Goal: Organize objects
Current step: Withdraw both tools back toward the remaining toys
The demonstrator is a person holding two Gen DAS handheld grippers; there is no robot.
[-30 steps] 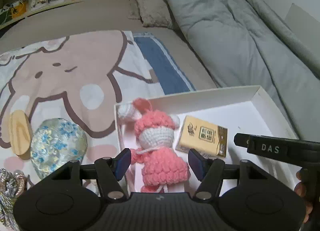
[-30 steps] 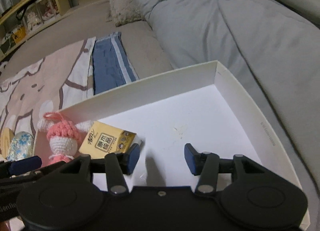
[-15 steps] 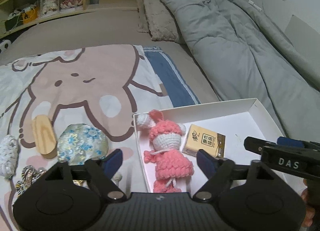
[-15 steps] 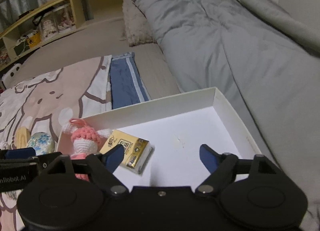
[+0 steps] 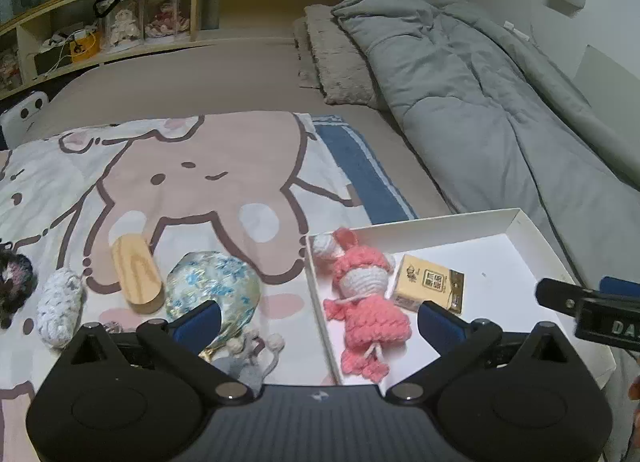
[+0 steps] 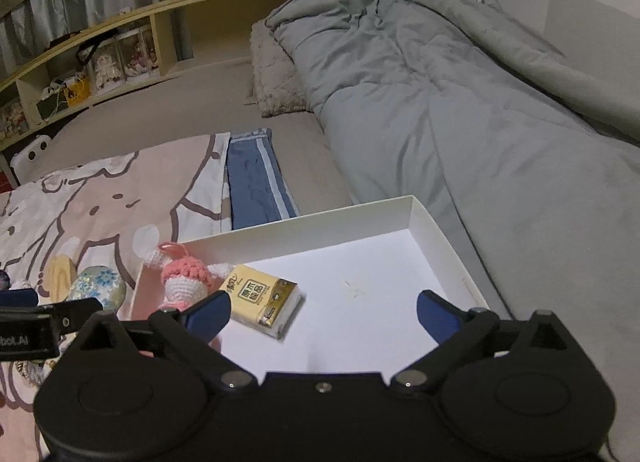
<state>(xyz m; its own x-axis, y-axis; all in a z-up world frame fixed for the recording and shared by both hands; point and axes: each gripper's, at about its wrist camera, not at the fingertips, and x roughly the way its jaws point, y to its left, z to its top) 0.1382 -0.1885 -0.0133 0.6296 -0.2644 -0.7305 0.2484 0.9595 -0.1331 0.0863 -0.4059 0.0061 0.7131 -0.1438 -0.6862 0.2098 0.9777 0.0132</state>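
A white shallow box [image 5: 516,221] [image 6: 440,229] lies on the bed. Inside it at the left lie a pink crochet doll [image 5: 366,302] [image 6: 184,278] and a yellow tissue pack [image 5: 430,282] [image 6: 262,298]. My left gripper [image 5: 320,322] hovers above the box's left wall, its jaws opening wide with nothing held; the doll lies below them. My right gripper [image 6: 324,312] hangs over the box's bare floor, jaws opening too, empty. Left of the box on the cartoon blanket lie a floral pouch [image 5: 212,294], a wooden oval [image 5: 136,274] and a white knitted piece [image 5: 60,306].
A grey duvet [image 5: 480,101] and a fuzzy pillow [image 5: 340,57] fill the bed's right side. A wooden shelf [image 5: 120,29] with dolls runs along the back. Small trinkets [image 5: 248,350] and a dark knitted item [image 5: 12,282] lie near the blanket's front left.
Both grippers opened wide and pulled back and up from the box. The doll and the tissue pack stay lying in the box; more of the blanket's objects came into view.
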